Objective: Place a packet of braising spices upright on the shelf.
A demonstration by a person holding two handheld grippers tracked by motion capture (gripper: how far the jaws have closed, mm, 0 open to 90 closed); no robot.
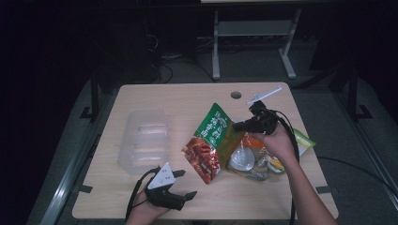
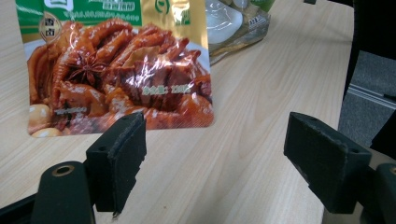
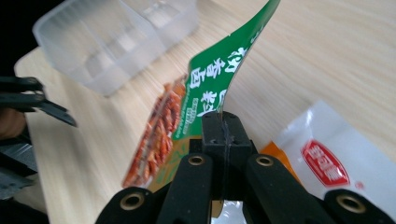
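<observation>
— High view first: where does the snack pouch (image 1: 210, 140) sit?

— Near the middle of the wooden table (image 1: 187, 98), tilted up off the surface. Its green top edge is raised toward the right gripper (image 1: 238, 125), and its red lower end with the printed meat hangs close to the tabletop.

— And that claw's state?

— Clamped tight on the pouch. In the right gripper view the two black jaws meet with the pouch's (image 3: 210, 93) edge pinched between them (the green band with white characters rises straight out of the pads).

— What lies under the right hand?

— A loose pile of other packets (image 1: 256, 161), just beside the lifted pouch. The right gripper view shows one of them, a white packet with a red label (image 3: 327, 168), lying flat on the wood.

— The left gripper?

— The left gripper (image 1: 184, 184) rests at the table's near edge, its jaws spread wide with nothing between them. In the left gripper view the pads (image 2: 119, 158) stand well apart, and the pouch's (image 2: 121, 79) red lower end hangs beyond them, not touching either pad.

— Anything else on the table?

— A clear plastic container (image 1: 143, 138) to the left of the pouch, well apart from both grippers, and a white strip (image 1: 264, 94) near the far right corner.
</observation>
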